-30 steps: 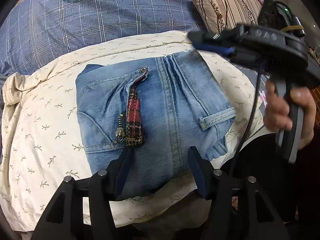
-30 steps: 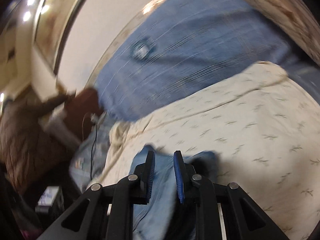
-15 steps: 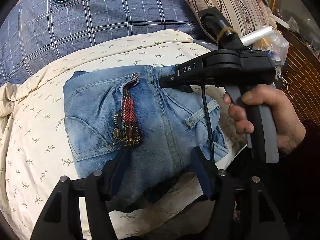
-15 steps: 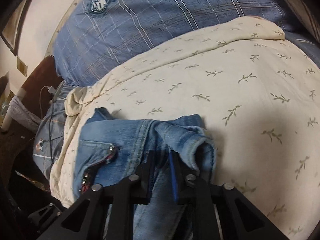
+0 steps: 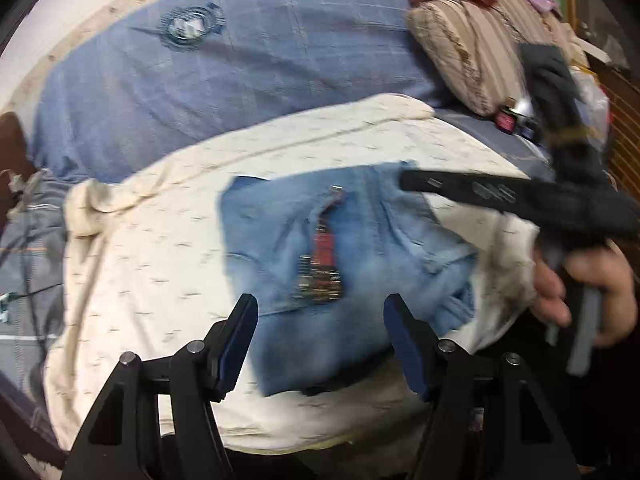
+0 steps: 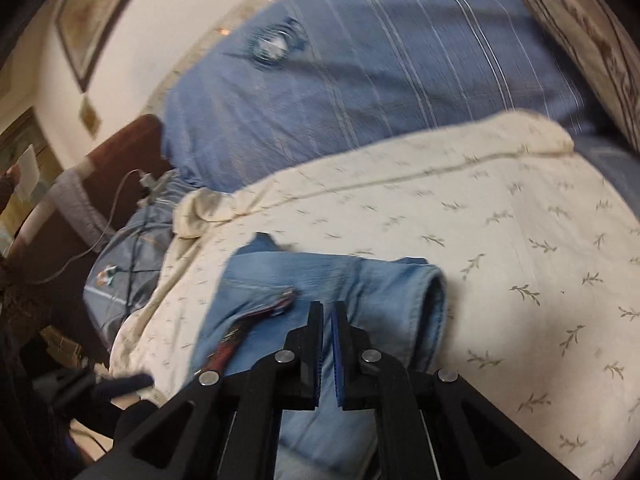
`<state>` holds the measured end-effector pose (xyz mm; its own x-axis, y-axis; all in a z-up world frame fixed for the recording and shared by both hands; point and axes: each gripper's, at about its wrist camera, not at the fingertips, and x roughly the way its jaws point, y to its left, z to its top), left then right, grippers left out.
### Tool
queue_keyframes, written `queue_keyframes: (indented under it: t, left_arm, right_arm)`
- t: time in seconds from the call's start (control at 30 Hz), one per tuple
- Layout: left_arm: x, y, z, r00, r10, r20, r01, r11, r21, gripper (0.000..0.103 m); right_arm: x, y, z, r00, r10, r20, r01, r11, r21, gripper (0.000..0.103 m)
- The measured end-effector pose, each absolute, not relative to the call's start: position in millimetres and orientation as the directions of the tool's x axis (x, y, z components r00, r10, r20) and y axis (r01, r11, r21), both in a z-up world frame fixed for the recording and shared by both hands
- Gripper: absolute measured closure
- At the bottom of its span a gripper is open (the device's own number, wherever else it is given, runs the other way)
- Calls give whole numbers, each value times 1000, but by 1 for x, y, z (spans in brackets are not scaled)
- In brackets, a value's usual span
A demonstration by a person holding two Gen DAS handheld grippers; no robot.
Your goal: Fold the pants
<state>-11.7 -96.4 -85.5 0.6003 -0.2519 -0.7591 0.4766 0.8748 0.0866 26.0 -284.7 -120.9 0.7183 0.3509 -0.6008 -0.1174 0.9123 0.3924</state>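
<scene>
Finishing the fold, I judge: the jeans lie as a compact bundle on the cream leaf-print blanket of the bed, tartan zipper strap on top. My left tool hovers released, its fingers straddling the near edge without touching. My right tool is clenched on nothing, just above the bundle's far side. Next I would press the bundle flat or square its loose corner. Compared with a second ago, the left tool has lifted back and widened, and the right has let its cloth go.
</scene>
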Motion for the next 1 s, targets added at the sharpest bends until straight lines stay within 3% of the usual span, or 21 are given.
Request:
queue_keyframes:
  t: [0.2,0.6,1.0]
  left_arm:
    - [-6,-74,-92,622,-185,-761,401,910,107,37]
    - [19,-58,-132,571,-109,-814,325,940,102,36]
    - [33,-60,-149,588,-91,-804,300,948,112,15]
  right_arm:
    - [-7,-267,-124,705,356,-613,-145,919,367,97]
    - [-2,-249,-162,586,324,-742,-104,939,328,96]
    - [20,-254,-186,517,379,-767,-90,916,392,96]
